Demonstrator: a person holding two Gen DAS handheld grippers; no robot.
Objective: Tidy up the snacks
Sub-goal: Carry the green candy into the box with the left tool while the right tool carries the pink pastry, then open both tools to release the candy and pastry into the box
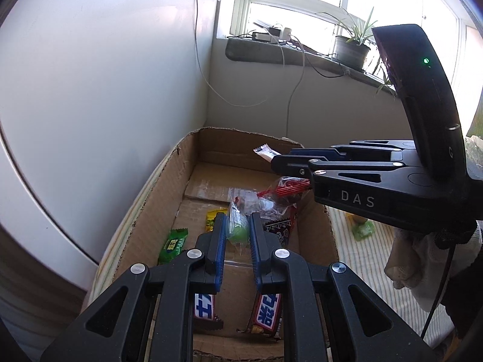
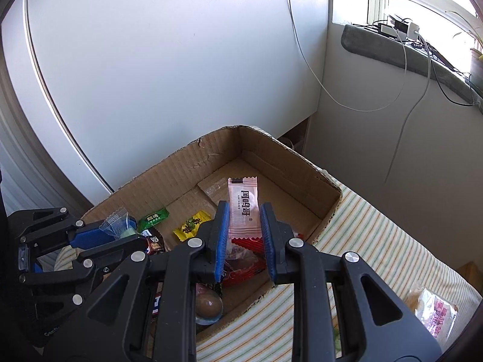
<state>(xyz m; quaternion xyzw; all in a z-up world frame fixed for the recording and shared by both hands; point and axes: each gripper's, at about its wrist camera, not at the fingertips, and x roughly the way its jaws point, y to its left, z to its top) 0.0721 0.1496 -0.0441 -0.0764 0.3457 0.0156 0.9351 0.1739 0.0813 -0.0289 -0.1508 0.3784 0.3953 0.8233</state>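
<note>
An open cardboard box (image 1: pixel 157 199) (image 2: pixel 286 163) sits on a striped cloth and holds several wrapped snacks. My left gripper (image 1: pixel 237 233) is shut on a clear-wrapped green candy (image 1: pixel 237 229) above the box's middle. My right gripper (image 2: pixel 243 238) is shut on a pink and white snack bar (image 2: pixel 243 208), held above the box; that bar's end shows in the left wrist view (image 1: pixel 265 152). Inside lie a green candy (image 1: pixel 175 246) (image 2: pixel 152 218), a yellow candy (image 1: pixel 212 217) (image 2: pixel 191 224), two Snickers bars (image 1: pixel 267 313) and a red-wrapped snack (image 1: pixel 286 191) (image 2: pixel 250 247).
A green candy (image 1: pixel 363 229) lies on the striped cloth (image 2: pixel 377 241) right of the box. A pink-printed packet (image 2: pixel 434 310) lies at the cloth's right edge. A white wall (image 2: pixel 151 75) stands behind the box. A windowsill with cables and a potted plant (image 1: pixel 351 46) is further back.
</note>
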